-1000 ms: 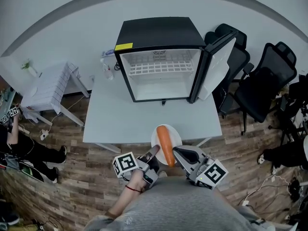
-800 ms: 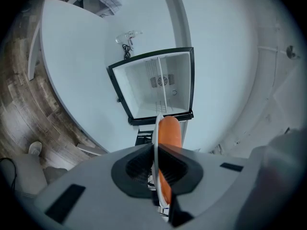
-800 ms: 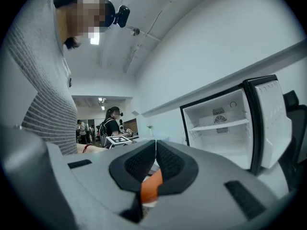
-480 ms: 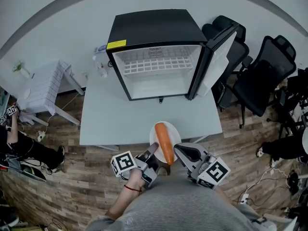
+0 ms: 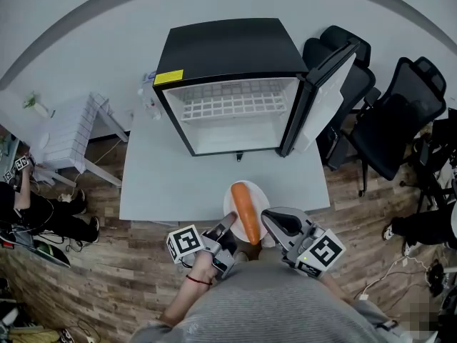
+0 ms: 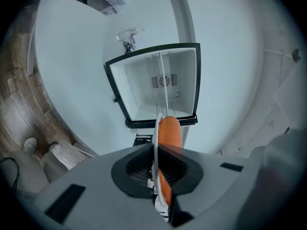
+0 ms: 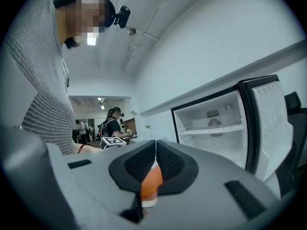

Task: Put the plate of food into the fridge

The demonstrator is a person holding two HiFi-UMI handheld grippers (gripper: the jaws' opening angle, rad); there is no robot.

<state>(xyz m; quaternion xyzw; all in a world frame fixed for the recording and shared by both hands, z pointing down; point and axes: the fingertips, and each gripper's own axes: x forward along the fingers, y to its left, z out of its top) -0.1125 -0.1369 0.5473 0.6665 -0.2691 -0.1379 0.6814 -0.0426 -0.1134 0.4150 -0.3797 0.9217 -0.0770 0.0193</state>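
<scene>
A white plate (image 5: 258,201) carrying a long orange food item (image 5: 244,211) hangs over the front edge of the grey table (image 5: 178,184). My left gripper (image 5: 230,222) is shut on the plate's left rim, and my right gripper (image 5: 265,219) is shut on its right rim. In the left gripper view, the plate (image 6: 156,128) shows edge-on between the shut pads of the left gripper (image 6: 156,150), with the orange food (image 6: 169,132) beside it. The right gripper (image 7: 155,145) shows the food (image 7: 152,181) below its pads. The black fridge (image 5: 235,48) stands open ahead, its white inside (image 5: 235,123) bare.
The fridge door (image 5: 323,95) swings out to the right. Black office chairs (image 5: 389,116) stand right of the table. A white slatted stand (image 5: 68,131) is at the left, and small bottles (image 5: 148,102) sit beside the fridge. A seated person (image 5: 36,213) is at far left.
Both grippers have carried the plate forward, from just short of the table's front edge to over it, toward the open fridge. The grip on both rims is unchanged.
</scene>
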